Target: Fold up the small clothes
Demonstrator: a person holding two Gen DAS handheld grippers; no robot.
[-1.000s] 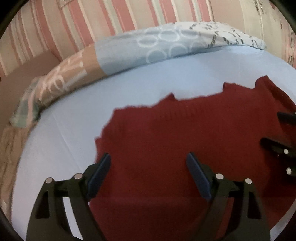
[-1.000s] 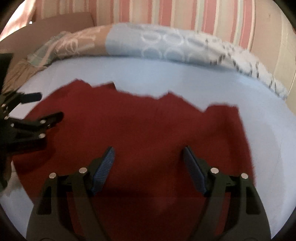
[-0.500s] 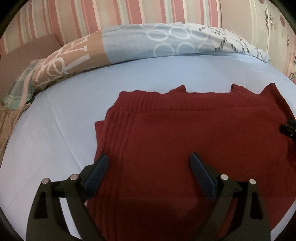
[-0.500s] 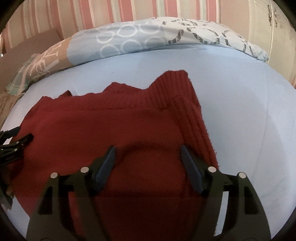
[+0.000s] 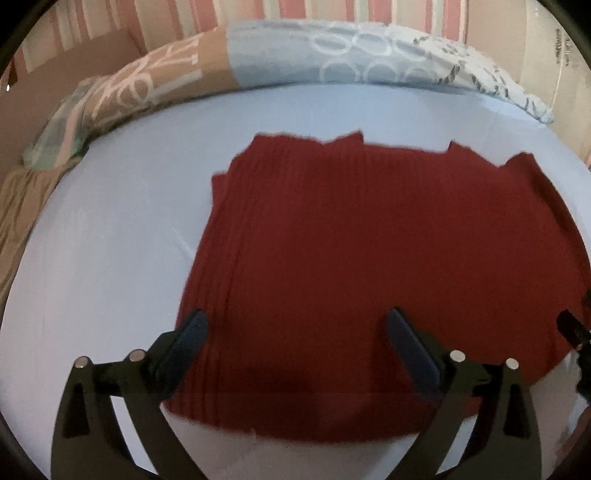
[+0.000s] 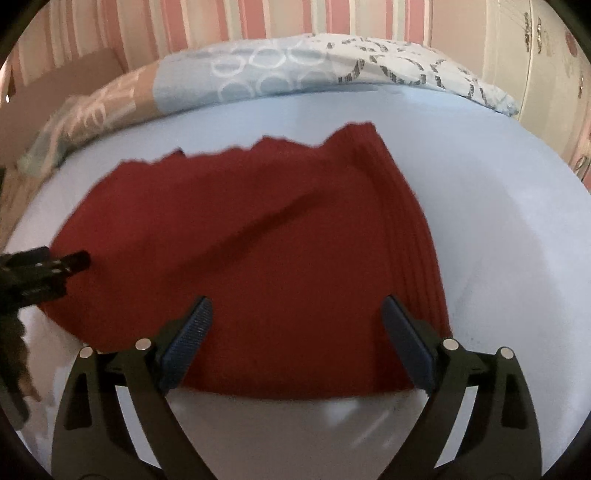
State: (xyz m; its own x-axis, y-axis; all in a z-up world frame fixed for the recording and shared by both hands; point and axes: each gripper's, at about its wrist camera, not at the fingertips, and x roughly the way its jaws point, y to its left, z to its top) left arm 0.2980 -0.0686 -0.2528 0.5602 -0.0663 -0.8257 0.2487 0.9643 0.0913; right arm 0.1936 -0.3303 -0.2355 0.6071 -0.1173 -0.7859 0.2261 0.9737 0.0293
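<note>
A dark red knitted garment [image 5: 369, 240] lies folded flat on the light blue bed sheet [image 5: 110, 240]. My left gripper [image 5: 297, 325] hovers over the garment's near left part. Its jaws are opening, and its pads touch nothing. My right gripper [image 6: 295, 310] hangs over the garment's [image 6: 258, 240] near right part, by the ribbed edge. Its jaws are opening too, with only the flat cloth below them. Each gripper shows at the edge of the other's view: the right gripper [image 5: 572, 332] and the left gripper [image 6: 55, 262].
A patterned pillow or duvet [image 5: 332, 55] in brown, blue and white lies along the far side of the bed. Behind it is a pink striped wall [image 6: 221, 22]. A pale cupboard [image 6: 546, 74] stands at the far right. Bare sheet [image 6: 498, 221] surrounds the garment.
Both grippers have drawn back toward the near side, so the garment's near edge now shows. Both pairs of jaws stand wider than before. The garment lies flatter.
</note>
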